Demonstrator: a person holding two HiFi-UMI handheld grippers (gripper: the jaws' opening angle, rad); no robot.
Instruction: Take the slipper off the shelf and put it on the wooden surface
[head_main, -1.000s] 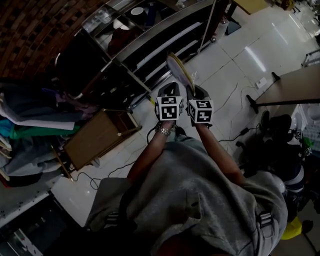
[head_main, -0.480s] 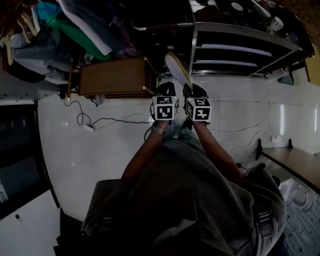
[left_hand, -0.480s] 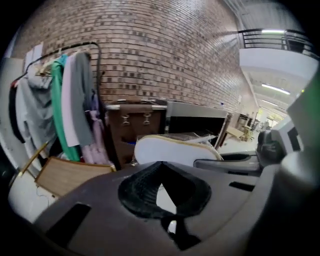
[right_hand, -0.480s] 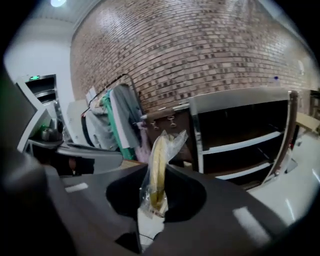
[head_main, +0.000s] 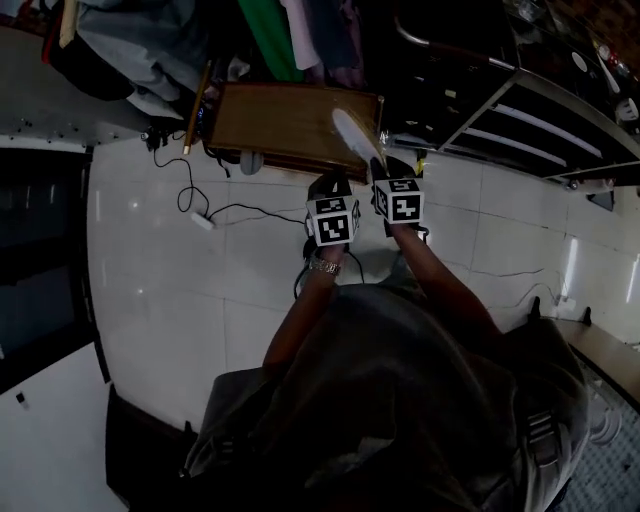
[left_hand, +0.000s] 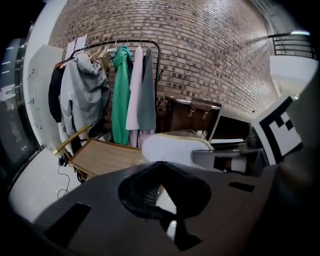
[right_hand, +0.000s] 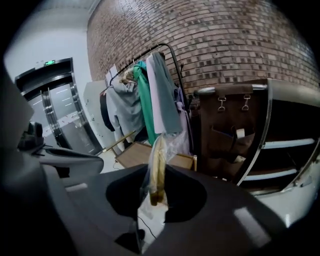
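The slipper (head_main: 355, 135), white-soled and wrapped in clear plastic, stands on edge in my right gripper (head_main: 386, 168), which is shut on its heel end. In the head view its toe end hangs over the near right corner of the wooden surface (head_main: 280, 120), a low brown tabletop. The right gripper view shows the slipper (right_hand: 157, 167) edge-on between the jaws of the right gripper (right_hand: 156, 194). My left gripper (head_main: 330, 188) is close beside it on the left, empty, its jaws drawn together. In the left gripper view the slipper's sole (left_hand: 175, 149) is just ahead.
A rack of hanging clothes (left_hand: 125, 90) stands behind the wooden surface against a brick wall. Dark metal shelves (head_main: 520, 120) run to the right. A cable and power strip (head_main: 203, 220) lie on the white tiled floor.
The view has swung from the dark shelves to the wooden surface. Both grippers, with the slipper still in the right one, now sit at the wooden surface's near edge.
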